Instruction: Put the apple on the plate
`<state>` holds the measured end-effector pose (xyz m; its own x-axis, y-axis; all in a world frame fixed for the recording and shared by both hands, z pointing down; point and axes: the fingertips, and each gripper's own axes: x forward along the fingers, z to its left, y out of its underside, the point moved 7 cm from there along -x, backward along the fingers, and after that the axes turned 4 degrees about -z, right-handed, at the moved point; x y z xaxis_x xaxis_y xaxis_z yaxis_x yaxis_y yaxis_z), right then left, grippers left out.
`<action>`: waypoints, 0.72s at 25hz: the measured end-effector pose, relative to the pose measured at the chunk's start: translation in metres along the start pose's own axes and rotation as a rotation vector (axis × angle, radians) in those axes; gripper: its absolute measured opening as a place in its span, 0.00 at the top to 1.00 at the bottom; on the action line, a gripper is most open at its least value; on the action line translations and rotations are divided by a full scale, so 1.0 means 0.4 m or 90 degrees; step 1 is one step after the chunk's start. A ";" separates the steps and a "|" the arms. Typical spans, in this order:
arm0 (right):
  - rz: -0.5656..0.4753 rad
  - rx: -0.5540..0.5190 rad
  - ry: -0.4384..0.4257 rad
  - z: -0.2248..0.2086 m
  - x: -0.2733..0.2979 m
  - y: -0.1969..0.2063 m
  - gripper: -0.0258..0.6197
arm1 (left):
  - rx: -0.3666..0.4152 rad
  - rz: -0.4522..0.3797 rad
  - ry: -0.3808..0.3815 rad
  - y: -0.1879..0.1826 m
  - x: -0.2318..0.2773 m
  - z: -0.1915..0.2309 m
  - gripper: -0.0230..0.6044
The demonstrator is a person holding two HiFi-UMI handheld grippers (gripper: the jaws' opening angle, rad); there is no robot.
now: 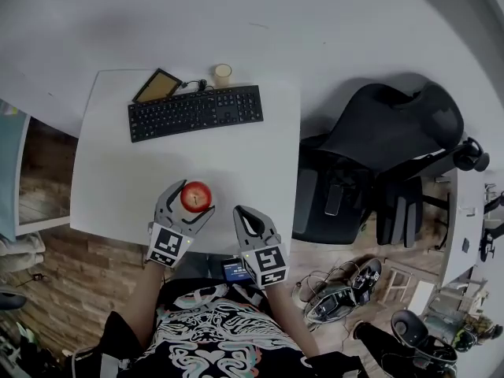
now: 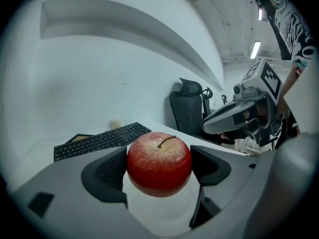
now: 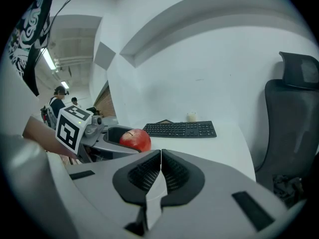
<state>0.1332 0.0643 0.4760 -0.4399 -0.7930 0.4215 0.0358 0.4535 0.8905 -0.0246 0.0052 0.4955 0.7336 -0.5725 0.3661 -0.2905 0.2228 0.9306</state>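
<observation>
— So, how are the two hands posed?

— Both forearms come up from the bottom edge of the head view, side by side. The left gripper (image 1: 192, 200) points toward the upper right, the right gripper (image 1: 239, 211) toward the upper left, so the tips lean toward each other. They are near each other but apart. Each carries a cube with black-and-white square markers at its back.

— And the apple?

— The apple (image 2: 159, 164) sits between the left jaws, low in the centre of the head view, over the near edge of the white table (image 1: 118, 172). Dark ribbed pads press on both of its sides, so the left claw is clamped on it. Whether its base touches the table I cannot tell.

— The right claw?

— Clenched on nothing: its own view shows the two ribbed pads meeting along a thin line.

— Textures?

— The apple is round, glossy red with pale speckles and a thin curved stem. The gripper bodies are smooth matte grey plastic. The table is flat, plain and rectangular. A black keyboard (image 1: 195, 112) lies across its upper part, with a small pale cup (image 1: 223, 75) and a flat dark-framed tablet (image 1: 157, 86) just above it. A black padded office chair (image 1: 378, 164) stands at the right of the frame.
</observation>
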 end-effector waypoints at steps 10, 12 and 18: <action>0.026 0.000 -0.007 -0.019 0.040 0.045 0.92 | -0.006 0.033 0.014 0.108 0.057 -0.012 0.32; 0.032 0.002 -0.010 -0.016 0.043 0.058 0.92 | -0.007 0.040 0.013 0.132 0.060 -0.019 0.32; 0.062 0.015 -0.014 -0.016 0.046 0.099 0.92 | -0.013 0.050 0.008 0.160 0.063 -0.024 0.32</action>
<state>0.1325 0.0652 0.5202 -0.4542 -0.7356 0.5025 0.0582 0.5384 0.8407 -0.0188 0.0124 0.5642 0.7164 -0.5434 0.4375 -0.3344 0.2829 0.8990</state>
